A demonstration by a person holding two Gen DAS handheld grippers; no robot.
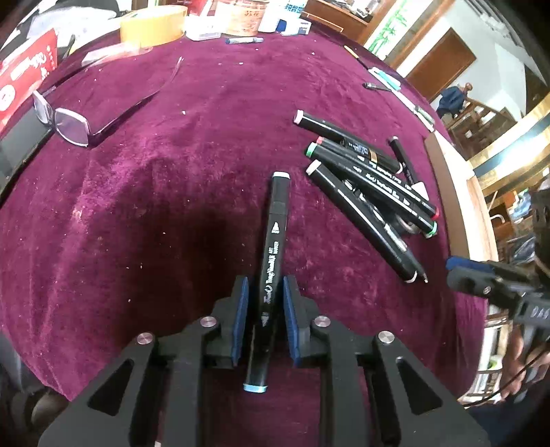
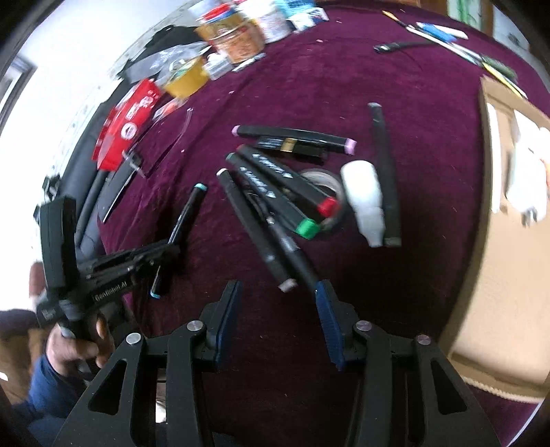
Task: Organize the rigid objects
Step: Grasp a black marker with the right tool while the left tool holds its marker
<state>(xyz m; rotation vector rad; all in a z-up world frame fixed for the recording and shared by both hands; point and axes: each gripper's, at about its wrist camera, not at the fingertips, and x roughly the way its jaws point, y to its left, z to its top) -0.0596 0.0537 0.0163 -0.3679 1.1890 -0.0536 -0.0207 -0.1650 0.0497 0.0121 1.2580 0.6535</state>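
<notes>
My left gripper (image 1: 264, 285) is shut on a black art marker with light-blue caps (image 1: 273, 247), which points forward between the blue pads just above the purple cloth. It also shows in the right wrist view (image 2: 182, 227), held by the left gripper (image 2: 165, 251). A pile of several black markers (image 1: 364, 182) lies to the right; in the right wrist view the pile (image 2: 275, 203) lies straight ahead. My right gripper (image 2: 278, 292) is open and empty, just short of the nearest marker ends. It shows at the right edge of the left wrist view (image 1: 460, 271).
Glasses (image 1: 68, 123), a tape roll (image 1: 151, 24), a red packet (image 1: 24, 75) and jars lie at the far side. A white bottle (image 2: 364, 199), a tape ring (image 2: 323, 178) and a long black marker (image 2: 385, 172) lie by the pile. A cardboard box (image 2: 508, 240) stands right.
</notes>
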